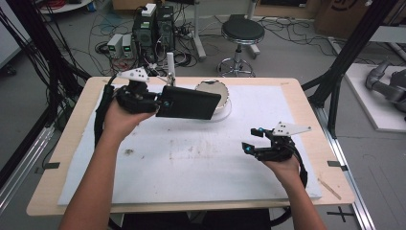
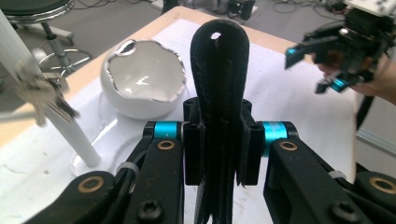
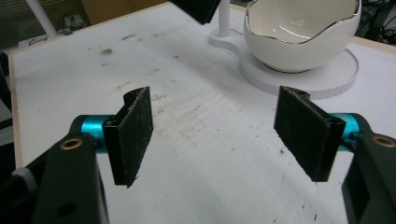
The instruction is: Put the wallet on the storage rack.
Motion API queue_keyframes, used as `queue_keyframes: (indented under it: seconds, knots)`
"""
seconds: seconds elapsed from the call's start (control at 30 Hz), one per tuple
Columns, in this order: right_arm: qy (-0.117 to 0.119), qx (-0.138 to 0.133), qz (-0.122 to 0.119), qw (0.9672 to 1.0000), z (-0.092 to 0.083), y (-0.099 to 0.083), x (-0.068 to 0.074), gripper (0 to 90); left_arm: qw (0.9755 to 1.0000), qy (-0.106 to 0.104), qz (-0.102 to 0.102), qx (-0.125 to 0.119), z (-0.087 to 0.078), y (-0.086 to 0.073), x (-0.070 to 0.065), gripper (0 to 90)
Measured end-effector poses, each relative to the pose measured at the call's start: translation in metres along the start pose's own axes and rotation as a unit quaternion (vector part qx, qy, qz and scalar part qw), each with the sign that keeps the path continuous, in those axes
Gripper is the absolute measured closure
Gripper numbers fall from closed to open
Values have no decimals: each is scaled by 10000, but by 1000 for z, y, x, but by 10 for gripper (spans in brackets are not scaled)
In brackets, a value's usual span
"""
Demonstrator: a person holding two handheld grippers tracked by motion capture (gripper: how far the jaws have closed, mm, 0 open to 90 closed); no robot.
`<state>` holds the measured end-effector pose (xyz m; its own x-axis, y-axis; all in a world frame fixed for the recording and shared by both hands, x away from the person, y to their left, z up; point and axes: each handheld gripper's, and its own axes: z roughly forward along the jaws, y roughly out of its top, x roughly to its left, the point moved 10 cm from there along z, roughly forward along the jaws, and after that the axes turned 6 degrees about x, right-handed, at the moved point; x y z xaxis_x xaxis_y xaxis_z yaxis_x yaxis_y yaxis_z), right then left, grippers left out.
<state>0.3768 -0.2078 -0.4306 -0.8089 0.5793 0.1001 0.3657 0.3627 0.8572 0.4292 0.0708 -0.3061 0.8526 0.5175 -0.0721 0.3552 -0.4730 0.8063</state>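
My left gripper is shut on one end of a flat black case and holds it level above the back of the table, in front of the bowl. In the left gripper view the case stands edge-on between the jaws, with a small hole near its far tip. A white eggshell-shaped bowl with a jagged gold rim sits on a round white base. My right gripper hovers open over the right side of the white mat; its pads are wide apart with nothing between them.
A thin white post rises from the base beside the bowl, and a bunch of keys hangs on it. The stained white mat covers most of the wooden table. A stool and cables lie beyond the far edge.
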Motion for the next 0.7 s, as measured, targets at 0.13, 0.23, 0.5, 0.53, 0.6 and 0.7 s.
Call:
queue_keyframes:
  seconds: [0.13,0.23,0.5,0.53,0.6,0.7]
  knots:
    - [-83,67,-55,9999,4,-3,0,253,9997,130,-4,196,11,18,13,762]
    - [-75,97,-47,9999,5,-5,0,247,9990,262,30,352,17,25,23,762]
    - [-77,65,31,9999,4,-7,-4,247,9969,451,-57,648,43,40,47,762]
    - [-69,86,42,9999,4,-8,-4,246,9964,472,-67,700,46,40,49,762]
    - [-74,93,48,9999,4,-9,-4,247,9960,508,-78,732,49,39,51,762]
    - [-65,105,68,9999,4,-11,-4,247,9939,642,-92,895,60,37,55,762]
